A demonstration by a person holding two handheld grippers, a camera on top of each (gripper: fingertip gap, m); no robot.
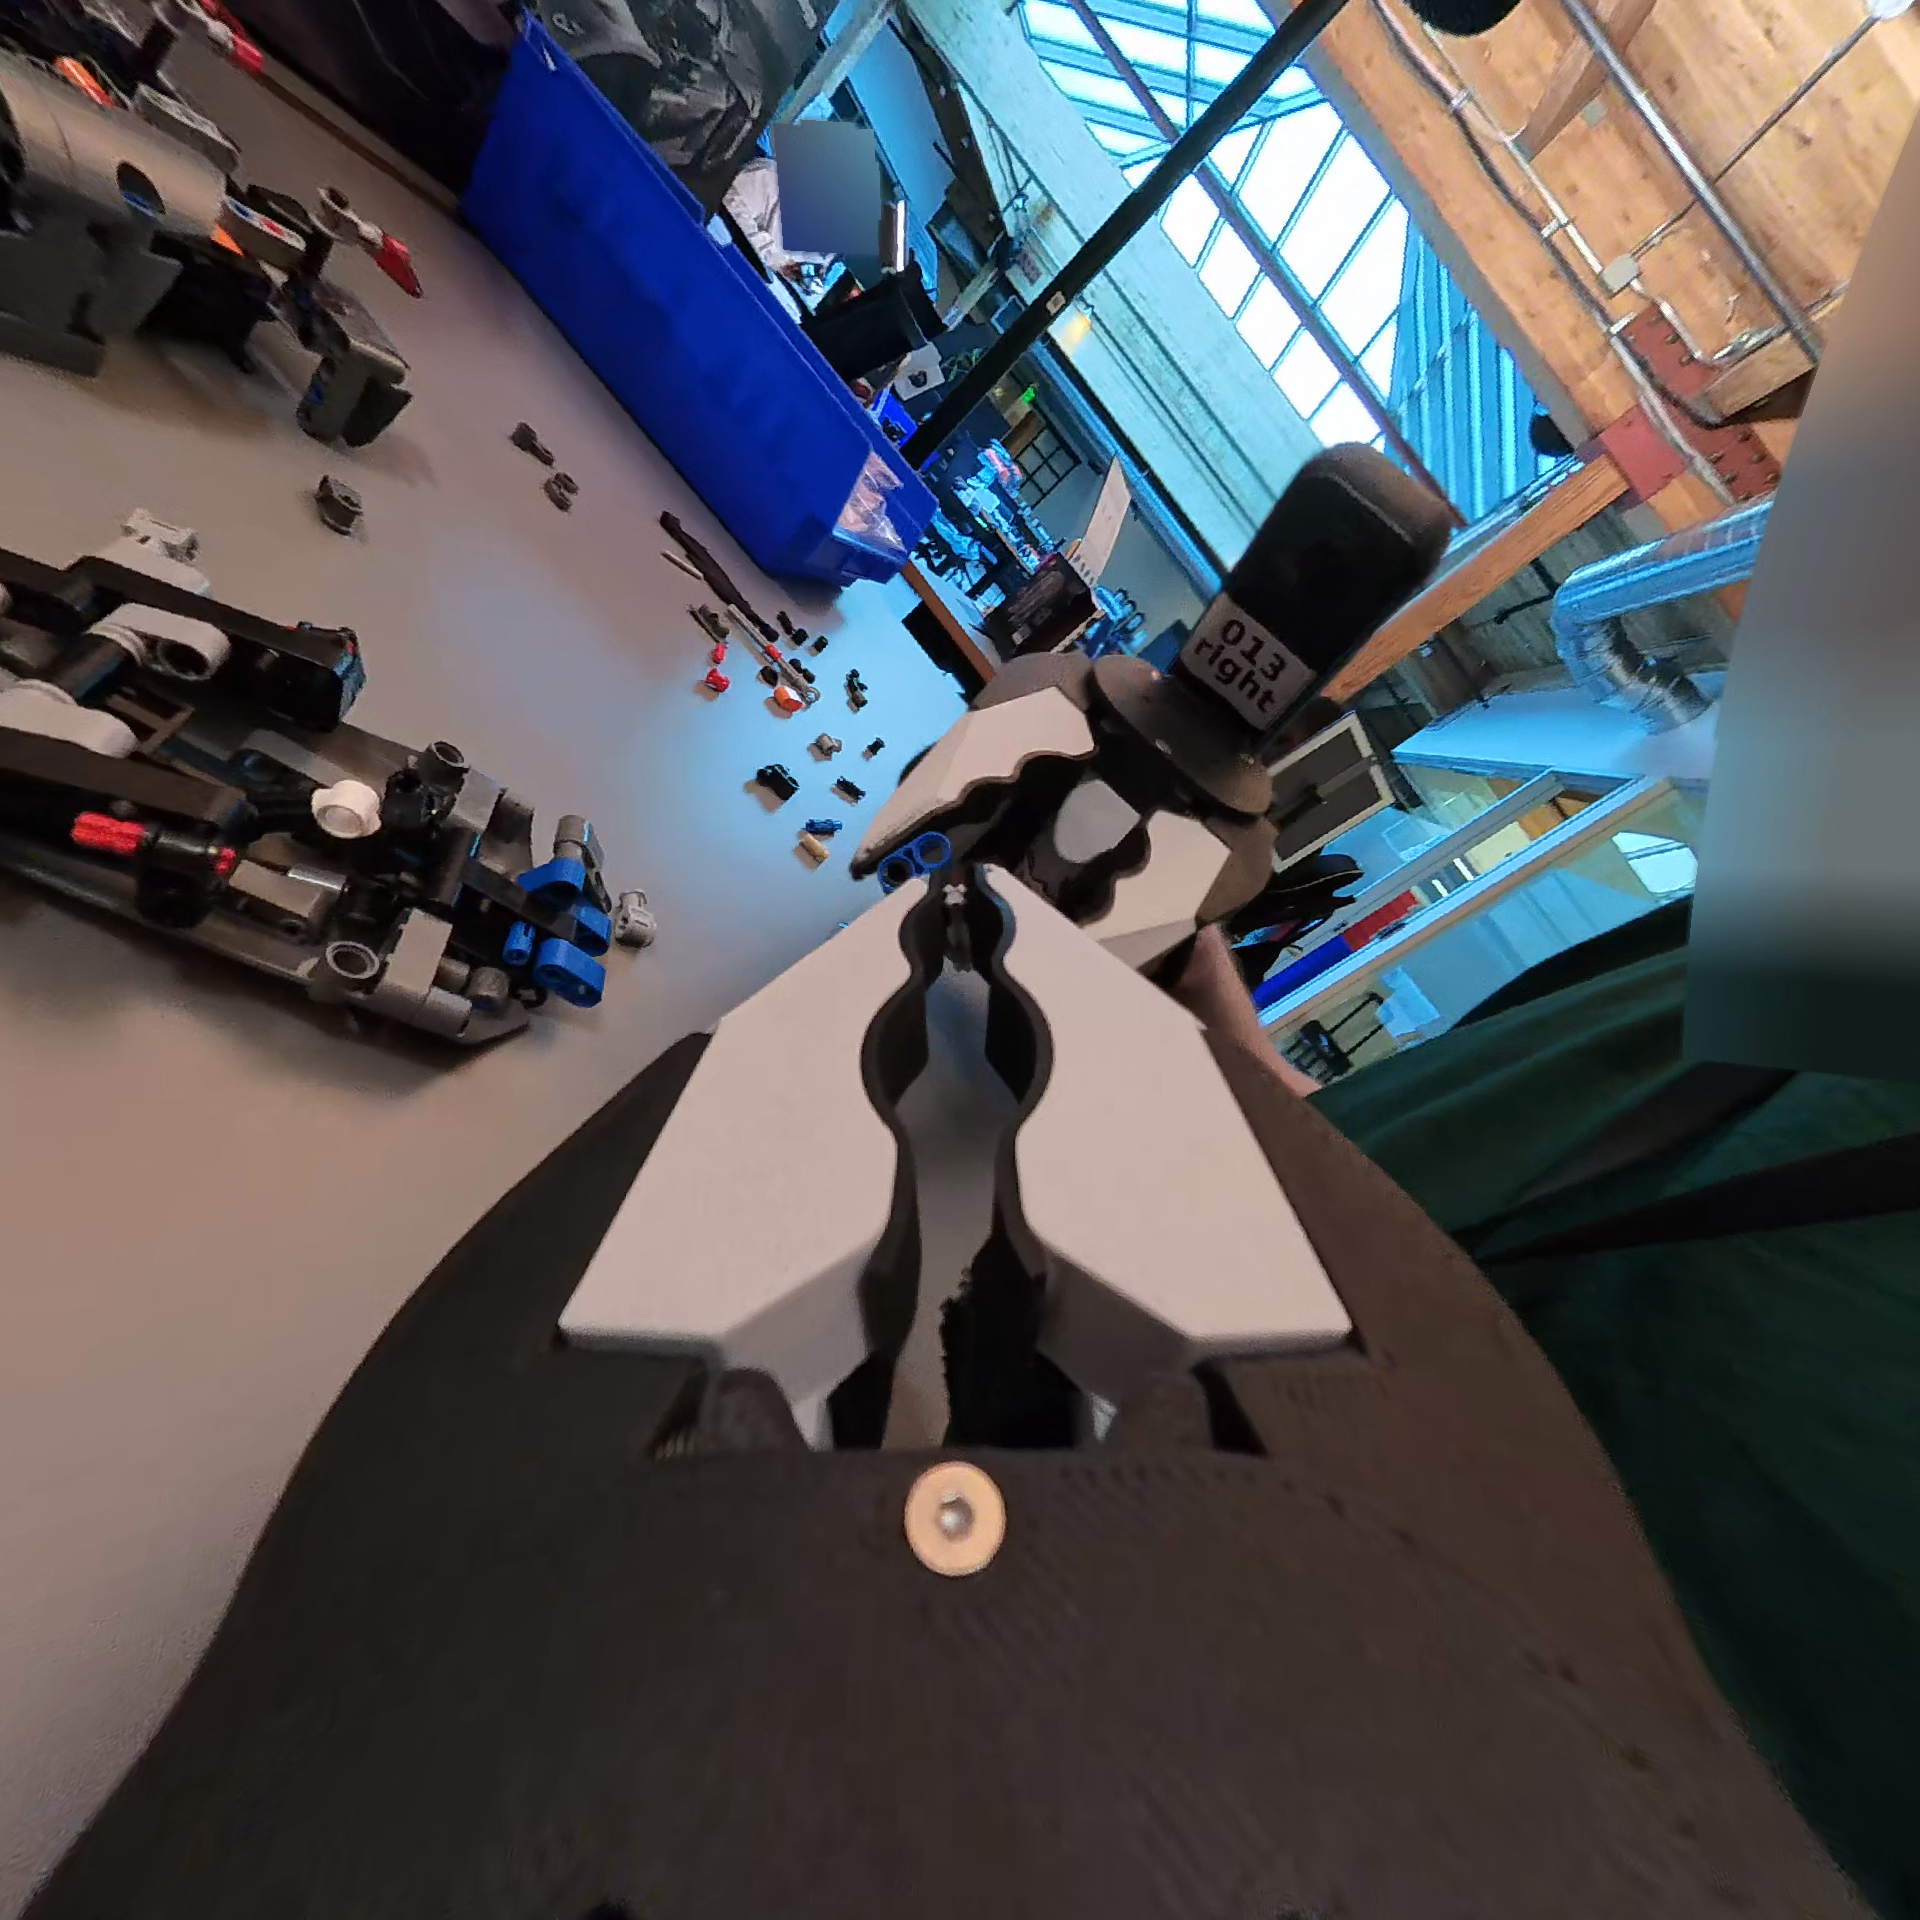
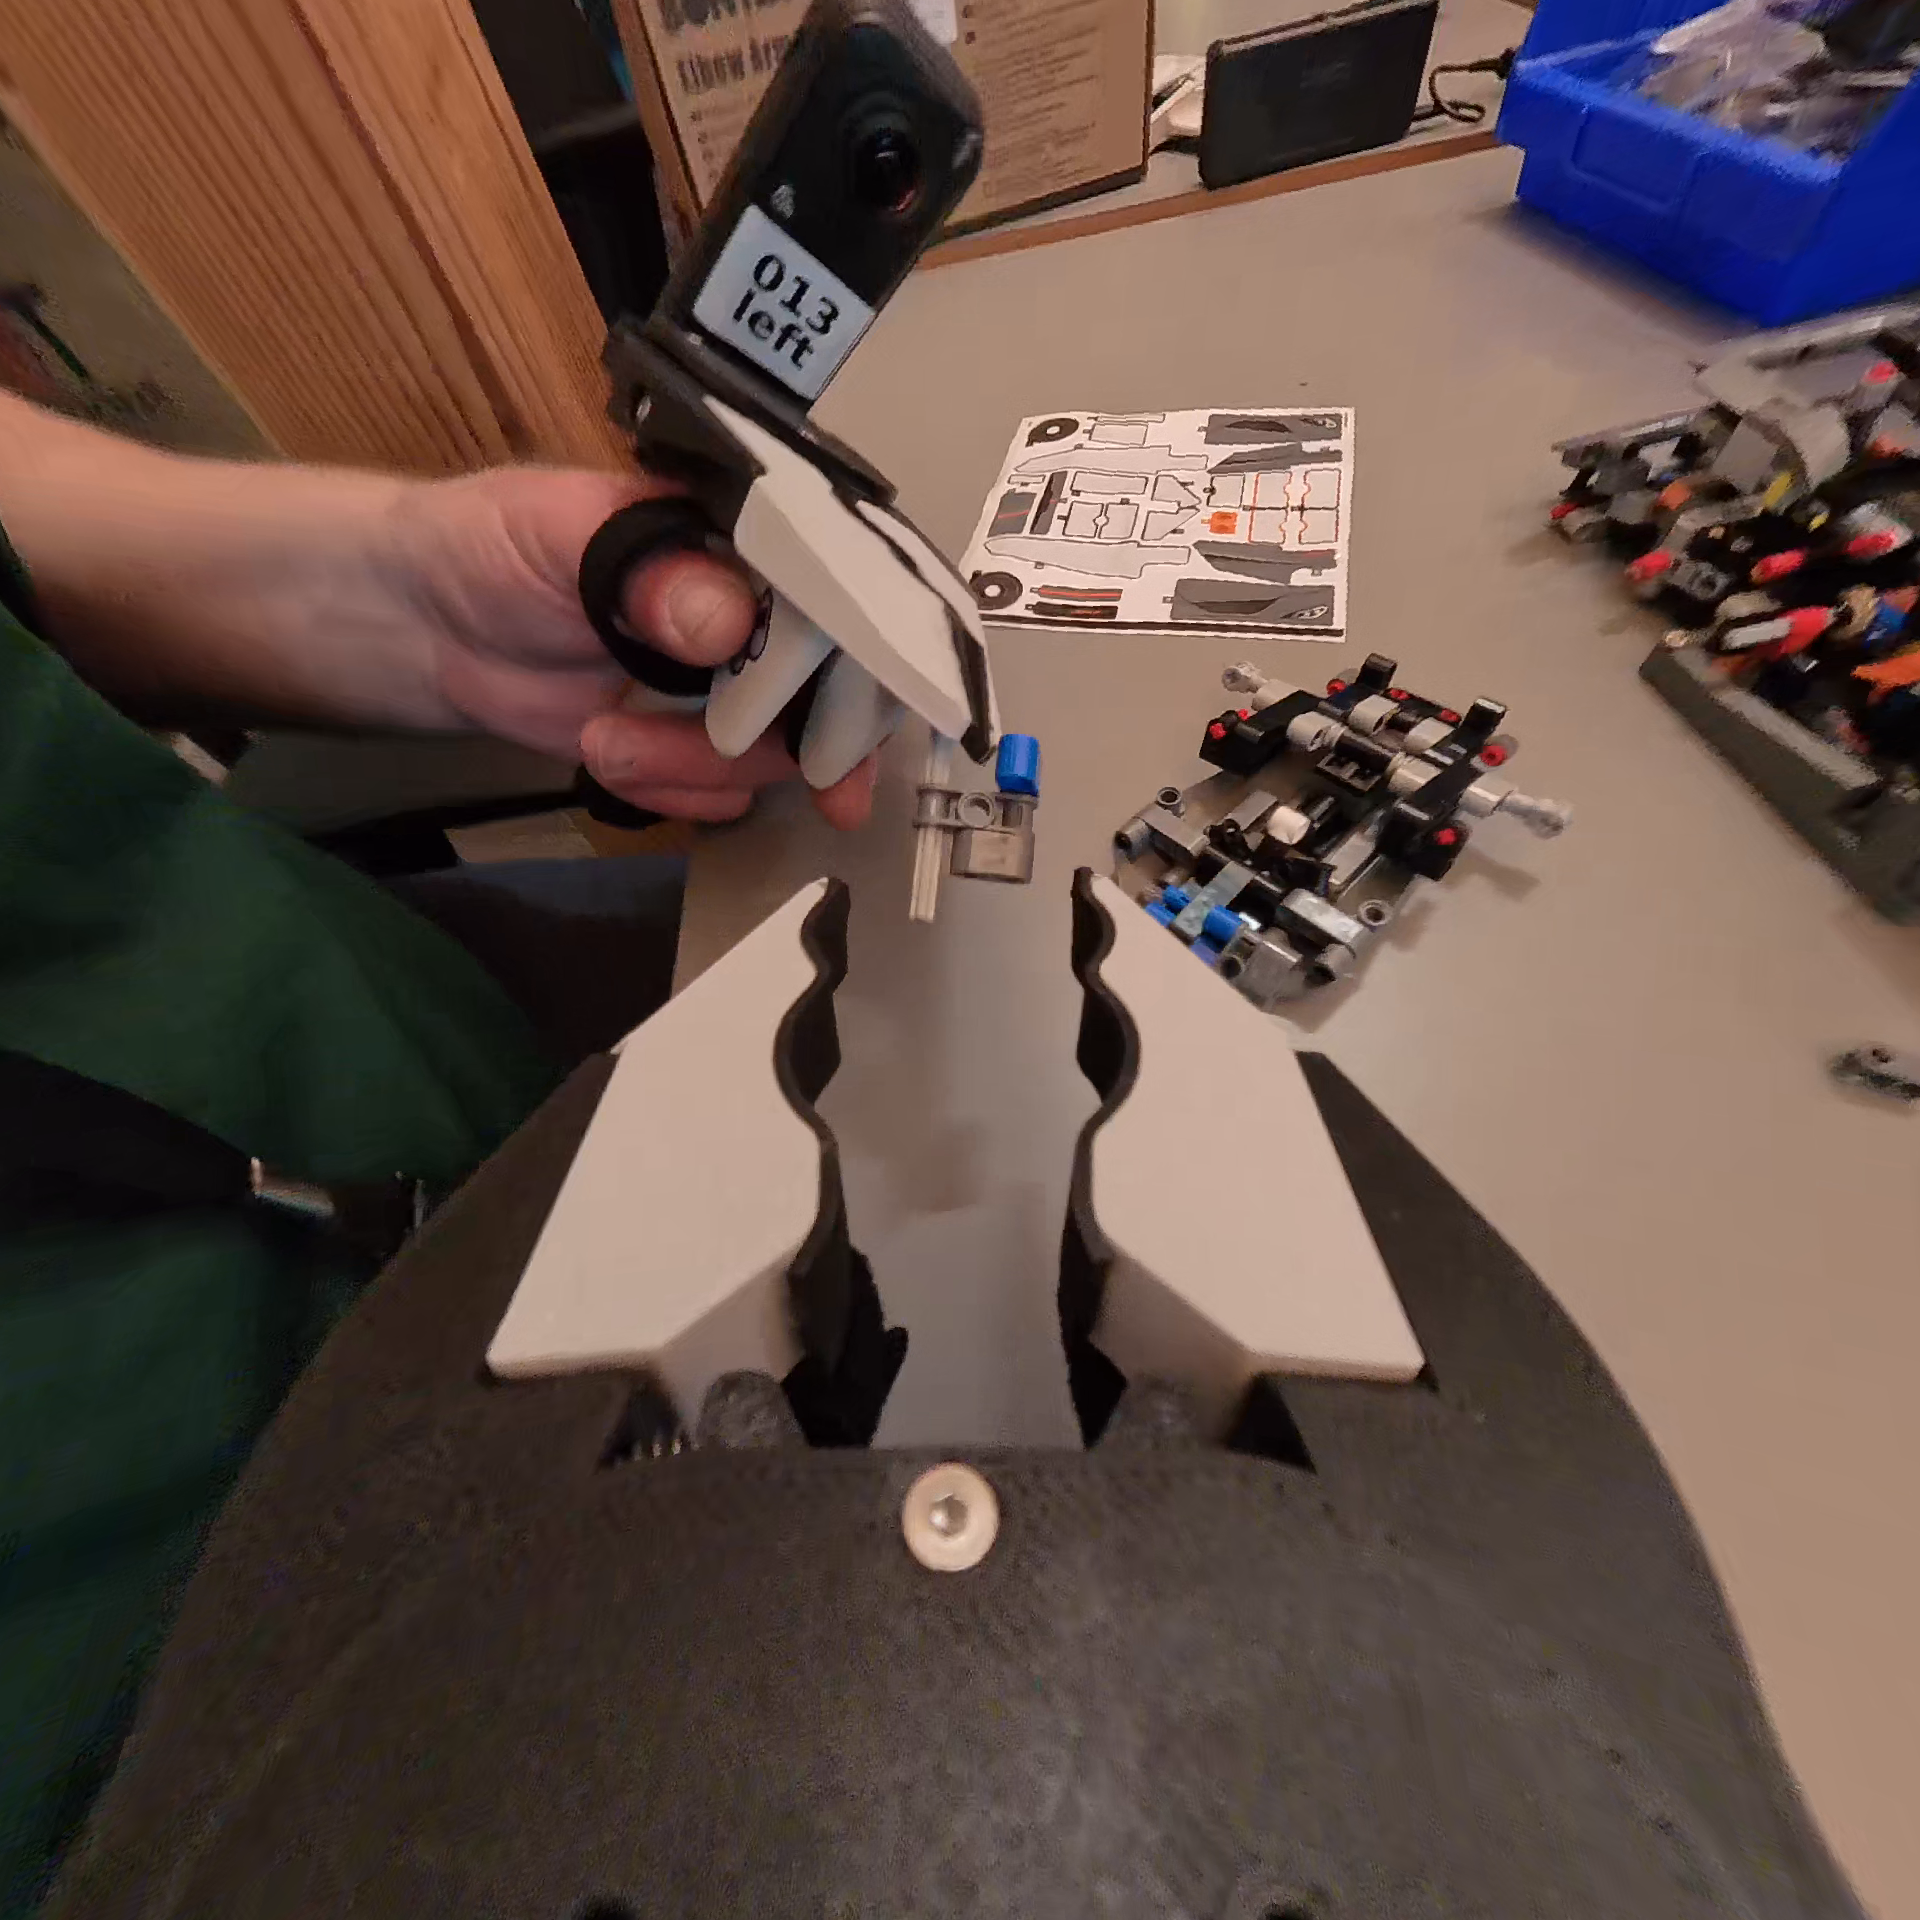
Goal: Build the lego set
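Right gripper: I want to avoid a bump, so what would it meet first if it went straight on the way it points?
Probably the small grey-and-blue piece held by the left gripper, just beyond the open right gripper; depth is uncertain.

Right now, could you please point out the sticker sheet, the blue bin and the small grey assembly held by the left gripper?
sticker sheet [image 2: 1169, 520], right wrist view, centre.
blue bin [image 2: 1704, 197], right wrist view, front wall.
small grey assembly [image 2: 992, 831], right wrist view, grey body.
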